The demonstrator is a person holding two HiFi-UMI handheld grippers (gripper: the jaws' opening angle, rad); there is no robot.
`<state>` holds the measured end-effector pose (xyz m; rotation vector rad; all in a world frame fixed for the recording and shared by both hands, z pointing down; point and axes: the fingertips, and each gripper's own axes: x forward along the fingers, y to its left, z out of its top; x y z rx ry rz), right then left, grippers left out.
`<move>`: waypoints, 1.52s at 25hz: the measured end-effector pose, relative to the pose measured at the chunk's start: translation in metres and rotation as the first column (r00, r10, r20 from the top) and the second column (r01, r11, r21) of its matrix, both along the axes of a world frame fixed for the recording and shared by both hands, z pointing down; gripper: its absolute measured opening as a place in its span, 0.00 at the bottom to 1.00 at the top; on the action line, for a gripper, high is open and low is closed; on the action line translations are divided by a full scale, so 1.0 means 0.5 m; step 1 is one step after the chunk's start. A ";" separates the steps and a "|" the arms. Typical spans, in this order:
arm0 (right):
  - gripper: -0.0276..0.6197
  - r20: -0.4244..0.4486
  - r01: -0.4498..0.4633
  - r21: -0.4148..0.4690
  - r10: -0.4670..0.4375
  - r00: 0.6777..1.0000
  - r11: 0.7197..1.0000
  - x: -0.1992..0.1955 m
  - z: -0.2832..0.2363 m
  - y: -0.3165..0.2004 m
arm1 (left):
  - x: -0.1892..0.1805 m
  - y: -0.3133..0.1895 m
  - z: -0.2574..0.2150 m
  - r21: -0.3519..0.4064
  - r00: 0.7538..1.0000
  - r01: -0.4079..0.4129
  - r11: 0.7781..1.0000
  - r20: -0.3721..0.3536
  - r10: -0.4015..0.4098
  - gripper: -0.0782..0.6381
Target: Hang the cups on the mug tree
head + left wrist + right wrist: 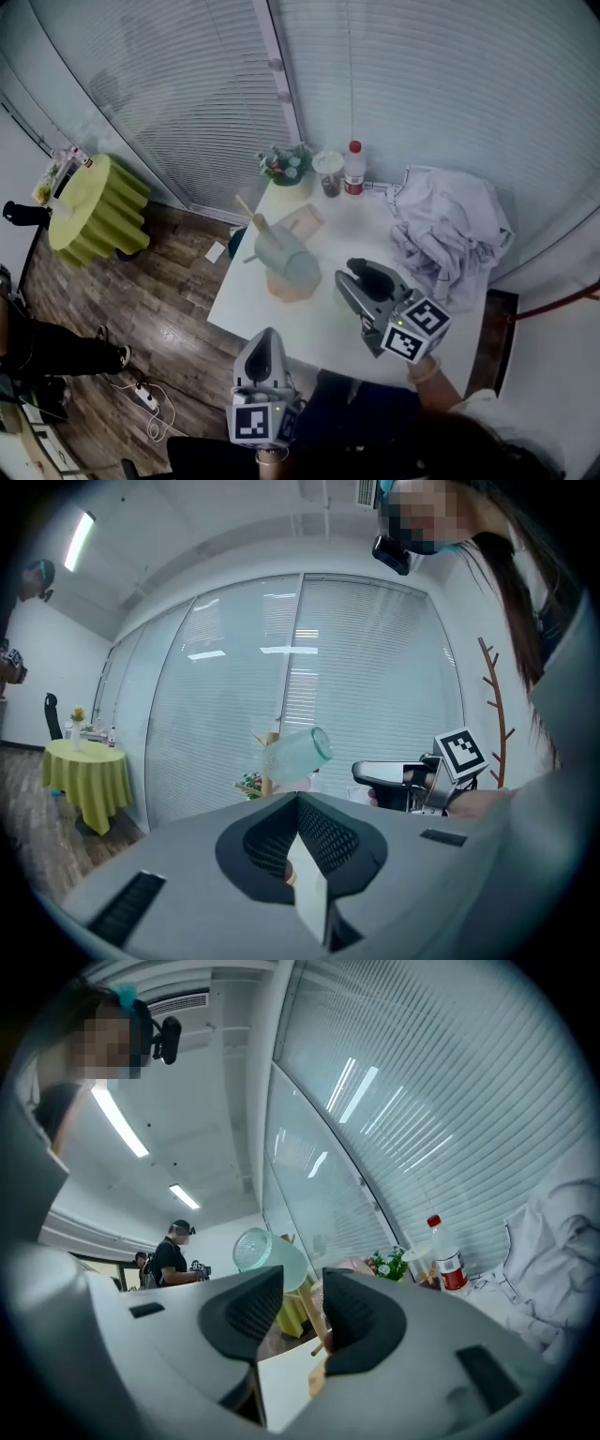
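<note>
Pale green frosted cup [289, 262] hangs tilted on the wooden mug tree [251, 217]; my right gripper [349, 279] stands parted, empty; left gripper [265, 337] closed.

free: table front [302, 325] | blocked: cloth heap [450, 234] right, mug tree [258, 225] left

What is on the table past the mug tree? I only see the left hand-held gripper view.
Observer: A red-capped bottle stands at the far edge of the table.
Operator: Anything to the right of it?
Observer: A crumpled white cloth lies heaped there.
Operator: Is the right hand-held gripper holding something?
Observer: No. The right hand-held gripper has its jaws apart with nothing between them.
</note>
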<state>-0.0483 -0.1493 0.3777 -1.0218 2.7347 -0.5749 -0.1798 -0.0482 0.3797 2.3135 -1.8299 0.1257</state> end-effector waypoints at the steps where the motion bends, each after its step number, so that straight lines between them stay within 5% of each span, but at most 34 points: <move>1: 0.24 -0.002 0.005 0.005 -0.005 1.000 1.000 0.003 -0.004 0.008 | 0.004 0.008 -0.001 0.000 1.000 0.006 1.000 -0.002 -0.006 0.11; 38: 0.18 -0.157 0.076 0.147 -0.052 0.986 0.986 0.110 -0.041 0.256 | 0.144 0.225 -0.062 0.093 0.995 0.103 0.990 -0.007 -0.102 0.11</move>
